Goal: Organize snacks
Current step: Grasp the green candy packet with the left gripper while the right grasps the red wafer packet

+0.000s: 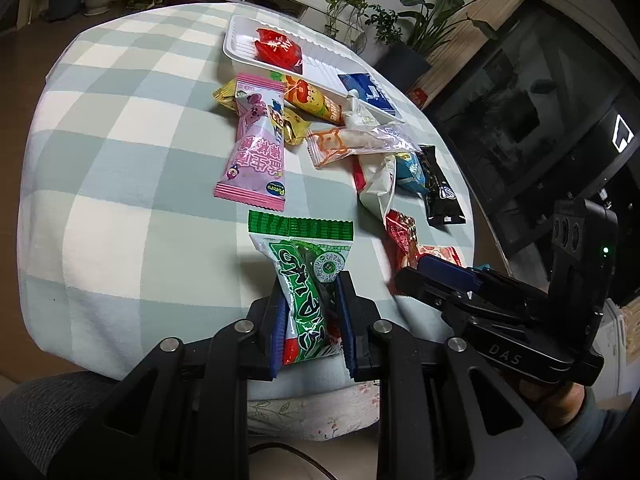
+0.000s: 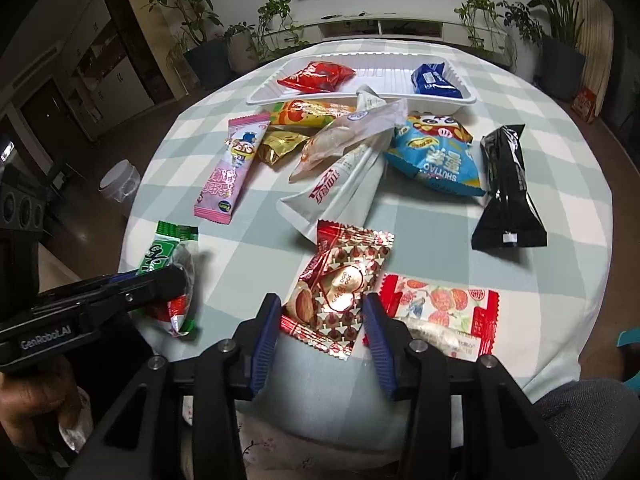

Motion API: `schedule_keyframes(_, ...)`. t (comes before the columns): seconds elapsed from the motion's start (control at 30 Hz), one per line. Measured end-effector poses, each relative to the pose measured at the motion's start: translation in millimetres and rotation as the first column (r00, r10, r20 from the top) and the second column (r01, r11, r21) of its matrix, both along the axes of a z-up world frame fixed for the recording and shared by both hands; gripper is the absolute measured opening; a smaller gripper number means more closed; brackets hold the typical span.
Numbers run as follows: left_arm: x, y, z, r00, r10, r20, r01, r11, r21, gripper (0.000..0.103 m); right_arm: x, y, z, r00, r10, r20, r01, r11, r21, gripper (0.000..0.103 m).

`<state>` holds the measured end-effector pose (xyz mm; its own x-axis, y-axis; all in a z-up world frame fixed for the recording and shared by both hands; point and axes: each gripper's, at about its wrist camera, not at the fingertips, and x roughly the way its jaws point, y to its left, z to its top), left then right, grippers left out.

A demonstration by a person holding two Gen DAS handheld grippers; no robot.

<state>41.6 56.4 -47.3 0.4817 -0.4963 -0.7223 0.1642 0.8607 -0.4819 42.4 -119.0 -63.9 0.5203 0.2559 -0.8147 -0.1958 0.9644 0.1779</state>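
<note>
Low in the left wrist view, the left gripper (image 1: 310, 312) is clamped on the green seaweed packet (image 1: 308, 280), whose crimped end sticks up past the fingertips over the checked tablecloth (image 1: 120, 200). At bottom centre of the right wrist view, the right gripper (image 2: 322, 320) straddles the red almond chocolate packet (image 2: 340, 292); whether its pads press it I cannot tell. The white tray (image 2: 264, 92) sits at upper centre.
</note>
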Motion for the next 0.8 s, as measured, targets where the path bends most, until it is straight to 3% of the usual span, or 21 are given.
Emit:
schedule_keyframes(0.17,-1.0,0.8,0.2,1.000,-0.002,0.005,0.002,1.000,-0.008,0.021,6.8,5.2,-1.5,1.000,-0.014,-0.012,0.014,1.000,-0.015,0.050)
schedule_keyframes(0.3,-1.5,0.8,0.4,1.000,-0.002,0.007,0.003,1.000,-0.012,0.021,12.4,-0.7,2.7,0.996,-0.061,-0.059,0.064,0.997,0.037,0.055)
schedule_keyframes(0.43,-1.9,0.8,0.6,1.000,-0.004,0.009,0.005,1.000,-0.012,0.021,14.8,4.1,10.0,0.997,-0.076,-0.014,0.075,0.997,-0.033,0.056)
schedule_keyframes(0.57,-1.9,0.5,0.5,1.000,-0.005,0.007,0.005,1.000,-0.010,0.021,25.3,10.0,-3.5,0.996,-0.062,-0.068,0.059,0.997,-0.050,0.056)
schedule_keyframes(0.7,-1.3,-0.1,-0.1,1.000,-0.008,0.005,0.008,1.000,-0.008,0.021,22.1,12.7,-4.5,0.999,-0.040,-0.022,0.038,0.996,-0.079,0.038)
schedule_keyframes(0.8,-0.8,-0.3,-0.9,1.000,-0.009,0.004,0.009,1.000,-0.008,0.021,22.3,9.0,-3.7,0.999,-0.037,-0.021,0.035,0.997,-0.062,0.034)
